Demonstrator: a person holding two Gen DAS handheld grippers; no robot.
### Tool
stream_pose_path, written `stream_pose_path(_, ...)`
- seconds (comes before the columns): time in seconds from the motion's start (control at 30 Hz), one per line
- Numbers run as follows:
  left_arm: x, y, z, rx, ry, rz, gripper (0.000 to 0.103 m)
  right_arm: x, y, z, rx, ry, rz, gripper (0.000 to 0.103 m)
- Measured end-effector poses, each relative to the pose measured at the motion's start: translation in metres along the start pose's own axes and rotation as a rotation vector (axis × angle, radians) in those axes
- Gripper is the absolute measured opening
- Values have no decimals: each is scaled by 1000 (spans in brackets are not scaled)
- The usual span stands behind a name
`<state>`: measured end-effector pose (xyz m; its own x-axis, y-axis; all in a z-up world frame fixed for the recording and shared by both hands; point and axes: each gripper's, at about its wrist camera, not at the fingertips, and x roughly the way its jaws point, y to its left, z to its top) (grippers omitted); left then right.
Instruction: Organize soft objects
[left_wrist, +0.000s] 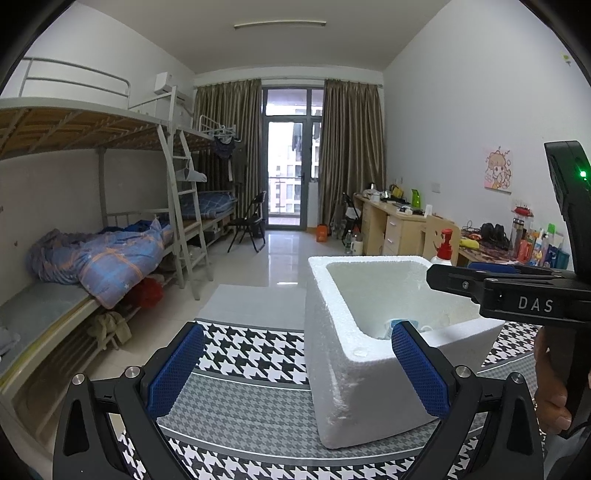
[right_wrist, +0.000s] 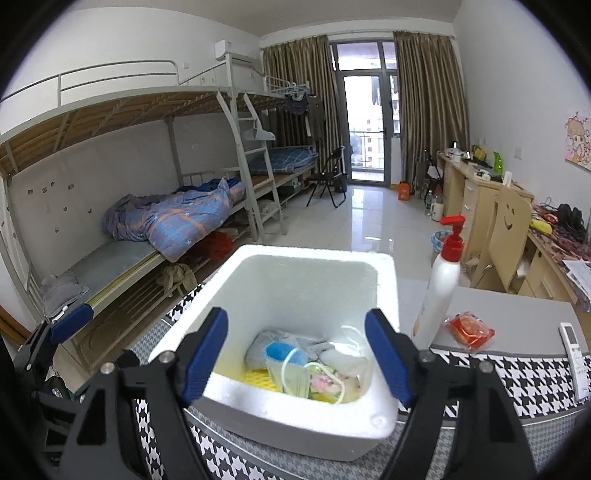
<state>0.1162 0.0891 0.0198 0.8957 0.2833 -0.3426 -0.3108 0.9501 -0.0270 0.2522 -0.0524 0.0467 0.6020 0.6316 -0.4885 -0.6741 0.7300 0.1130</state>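
A white foam box (right_wrist: 266, 410) (left_wrist: 343, 387) stands on a houndstooth cloth. Inside it lie soft things: a grey cloth (right_wrist: 284, 341), a blue piece (right_wrist: 282, 353), a face mask with ear loops (right_wrist: 295, 373), a floral item (right_wrist: 325, 382) and a white piece (right_wrist: 345, 360). My right gripper (right_wrist: 297, 360) hovers over the box's near rim, open and empty; it also shows in the left wrist view (left_wrist: 454, 278). My left gripper (left_wrist: 297, 365) is open and empty, low at the box's left front corner.
A white pump bottle with a red top (right_wrist: 441, 280) stands right of the box. A red packet (right_wrist: 469, 330) and a white remote (right_wrist: 574, 350) lie beyond it. Bunk beds (right_wrist: 155, 229) are to the left, desks (right_wrist: 480, 192) to the right.
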Motion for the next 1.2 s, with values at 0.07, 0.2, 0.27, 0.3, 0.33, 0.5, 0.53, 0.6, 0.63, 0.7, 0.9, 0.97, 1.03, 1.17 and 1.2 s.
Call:
stream_pose_path(0.07,-2,0,0,4,-3,0,102,-4,-1,-1,2,-6,-2,80)
stream_pose_path(0.2,-5,-1,1,7,-7,8,102,-15,-5,-3,9,-22,-3,80)
stream_pose_path(0.27,-6,-2,1,7,-12,6,102,-20,-8,-5,18,-31,3,80)
stream_pose_path(0.3,-7,-3,1,8,-14,4,102,-21,-9,-5,19,-35,0,80)
stream_pose_path(0.33,-8,-4,2,9,-15,2,102,-23,-9,-6,19,-38,-5,80)
stream_pose_path(0.5,-11,-8,5,12,-24,-10,102,-37,-17,-12,40,-72,-19,96)
stream_pose_path(0.53,-12,-9,5,14,-26,-13,102,-40,-19,-13,48,-83,-20,96)
stream_pose_path(0.6,-14,-12,6,17,-31,-14,102,-46,-23,-14,61,-89,-19,97)
stream_pose_path(0.63,-15,-12,6,19,-32,-17,102,-48,-23,-14,64,-91,-20,97)
stream_pose_path(0.7,-18,-15,6,23,-33,-28,102,-53,-25,-16,67,-100,-27,97)
stream_pose_path(0.9,-26,-24,8,26,-44,-45,102,-69,-24,-23,50,-136,-46,102)
stream_pose_path(0.97,-28,-27,9,25,-47,-46,102,-77,-24,-25,50,-154,-43,102)
stream_pose_path(1.03,-31,-30,9,23,-50,-51,102,-83,-25,-26,38,-166,-41,102)
stream_pose_path(1.17,-35,-38,9,27,-53,-66,102,-89,-27,-30,22,-182,-63,102)
stream_pose_path(1.2,-36,-40,9,31,-52,-72,102,-92,-28,-31,25,-182,-61,102)
